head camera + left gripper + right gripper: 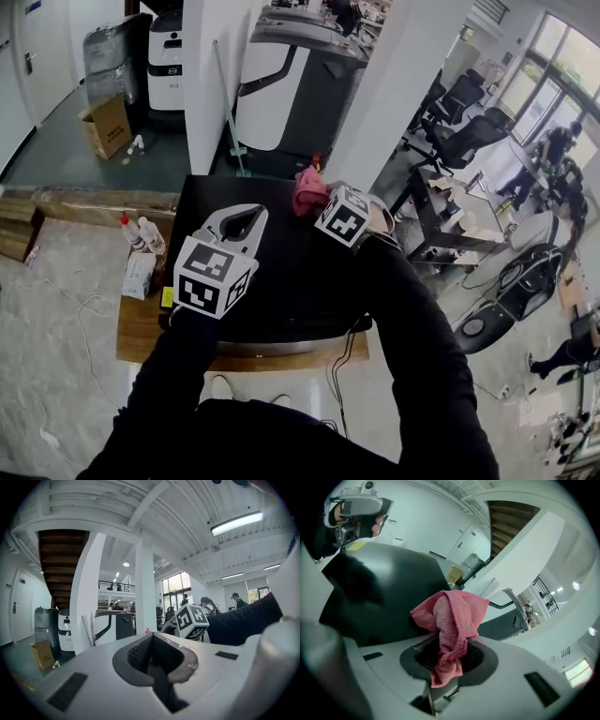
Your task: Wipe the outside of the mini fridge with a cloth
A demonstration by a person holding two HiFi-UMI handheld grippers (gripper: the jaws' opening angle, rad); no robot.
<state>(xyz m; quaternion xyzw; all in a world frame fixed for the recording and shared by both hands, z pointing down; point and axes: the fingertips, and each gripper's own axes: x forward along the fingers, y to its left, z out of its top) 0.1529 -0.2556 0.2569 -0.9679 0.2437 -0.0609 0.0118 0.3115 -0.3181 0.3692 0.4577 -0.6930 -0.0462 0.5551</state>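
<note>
From above, the black mini fridge shows its flat top. My right gripper is shut on a pink cloth at the top's far edge. In the right gripper view the bunched cloth sticks out of the right gripper, with the fridge top just beyond it. My left gripper hovers over the left part of the top, shut and holding nothing. The left gripper view shows the left gripper pointing out into the room, away from the fridge.
The fridge stands on a wooden board. Two small bottles and a white box sit left of it. A white pillar rises behind, with a cardboard box far left. A desk and chairs are right.
</note>
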